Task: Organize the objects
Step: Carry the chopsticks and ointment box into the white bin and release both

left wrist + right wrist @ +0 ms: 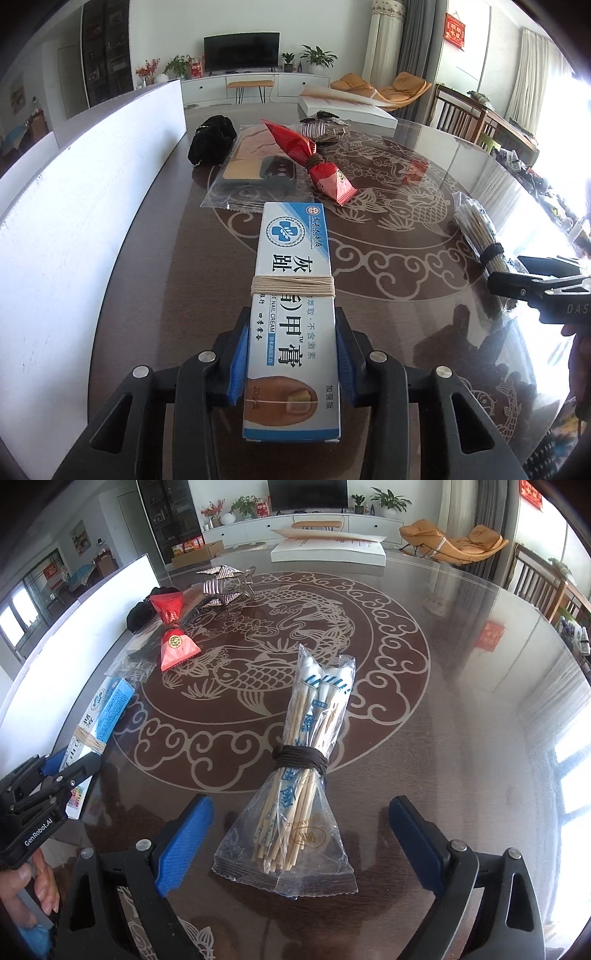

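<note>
My left gripper (291, 354) is shut on a long white and blue nail cream box (291, 306) tied with beige string, held just above the table; the box also shows in the right wrist view (103, 716). My right gripper (299, 834) is open, its blue pads on either side of the near end of a clear bag of cotton swabs (306, 775) tied with dark cord, lying on the table. The swabs bag also shows in the left wrist view (480, 236), at the right.
A red wrapper tied in the middle (314, 162), a packaged phone case (255, 166), a black cloth bundle (212, 140) and a silver wrapper (325, 129) lie ahead. A white board (74, 206) stands along the left. A flat white box (347, 107) sits at the far edge of the glass table (406, 229).
</note>
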Available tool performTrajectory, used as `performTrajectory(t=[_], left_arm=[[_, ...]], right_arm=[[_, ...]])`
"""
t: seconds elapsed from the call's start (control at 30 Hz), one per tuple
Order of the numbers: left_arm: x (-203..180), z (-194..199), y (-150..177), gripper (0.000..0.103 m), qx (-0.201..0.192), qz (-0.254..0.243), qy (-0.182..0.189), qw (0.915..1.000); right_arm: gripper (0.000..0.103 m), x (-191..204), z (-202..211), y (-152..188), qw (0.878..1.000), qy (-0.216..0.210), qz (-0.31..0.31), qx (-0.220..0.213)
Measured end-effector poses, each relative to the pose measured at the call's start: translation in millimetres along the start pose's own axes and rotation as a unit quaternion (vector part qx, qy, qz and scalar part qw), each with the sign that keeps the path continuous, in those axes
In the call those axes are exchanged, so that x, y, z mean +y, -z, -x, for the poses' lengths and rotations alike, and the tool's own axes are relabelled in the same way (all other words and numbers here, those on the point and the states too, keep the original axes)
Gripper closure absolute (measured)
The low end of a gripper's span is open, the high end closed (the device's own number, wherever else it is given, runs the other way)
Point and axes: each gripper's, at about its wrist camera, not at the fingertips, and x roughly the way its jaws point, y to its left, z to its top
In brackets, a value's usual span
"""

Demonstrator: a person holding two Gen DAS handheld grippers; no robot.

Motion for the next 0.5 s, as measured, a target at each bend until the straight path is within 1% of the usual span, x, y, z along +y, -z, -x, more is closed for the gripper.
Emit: performTrajectory(t=[0.07, 0.13, 0.17, 0.2, 0.23, 0.27, 0.3, 0.37, 0.43, 0.5], left_arm=[[3.7, 5.6, 4.3, 0.063, -0.004, 0.014, 0.005, 0.9999], [4.2, 11.2, 7.3, 0.063, -0.011, 0.018, 0.007, 0.9998], [1.7, 14.6, 7.6, 0.063, -0.014, 0.018, 0.010, 0.9997], [0.2, 19.2, 8.1, 0.063, -0.019, 0.018, 0.012, 0.9996], [-1.9, 24.7, 8.2, 0.063, -0.024, 0.017, 0.015, 0.9995], [-3.6, 30.8, 7.5, 0.063, -0.030, 0.015, 0.018, 0.9993], [-4.6, 37.5, 6.7, 0.063, -0.036, 0.015, 0.021, 0.9990], [-4.2, 52.7, 4.2, 0.063, -0.049, 0.019, 0.029, 0.9982], [0.6, 70.5, 0.8, 0.063, -0.064, 0.028, 0.037, 0.9968], [8.2, 89.3, -4.0, 0.063, -0.079, 0.042, 0.045, 0.9950]], right_arm=[[0.012, 1.0, -0.9, -12.6, 1.000, -0.001, 0.003, 0.021], [0.013, 3.7, -12.2, -21.0, 0.999, -0.005, 0.003, 0.051], [0.015, 5.3, -18.5, -23.0, 0.998, -0.007, 0.006, 0.059], [0.029, 7.1, -24.2, -24.5, 0.998, -0.009, 0.010, 0.064], [0.044, 10.1, -25.0, -26.3, 0.998, 0.007, 0.022, 0.053], [0.058, 12.1, -25.3, -27.8, 0.998, 0.015, 0.030, 0.046], [0.074, 11.7, -25.0, -29.0, 0.999, 0.008, 0.026, 0.044], [0.074, 13.7, -16.8, -29.0, 0.999, 0.002, 0.018, 0.031], [0.074, 22.6, -1.1, -29.6, 1.000, -0.007, 0.028, 0.012], [0.074, 35.7, 20.1, -34.2, 0.999, -0.027, 0.034, -0.008]])
